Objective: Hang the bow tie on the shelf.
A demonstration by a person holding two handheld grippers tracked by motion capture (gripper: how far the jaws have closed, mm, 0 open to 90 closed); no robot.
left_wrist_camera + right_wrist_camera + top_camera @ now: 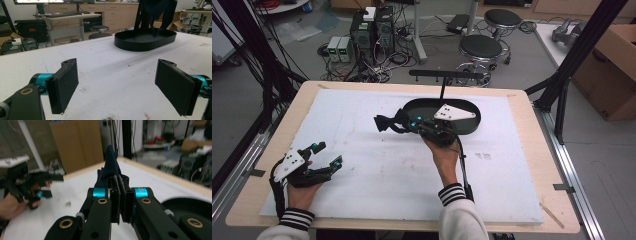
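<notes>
While our right gripper point(120, 185) clamps the dark blue cloth point(110, 162), it hangs beside the black oval tray point(472, 122). Our left gripper point(117, 87) rests wide open, holding nothing.

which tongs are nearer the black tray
Right. The right tongs hang at the tray's left rim, gripping a dark cloth; the left tongs sit far off, open.

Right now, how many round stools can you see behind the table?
2. One black stool stands just beyond the table's far edge; the other stool is farther back, to its right. Others may be hidden.
</notes>
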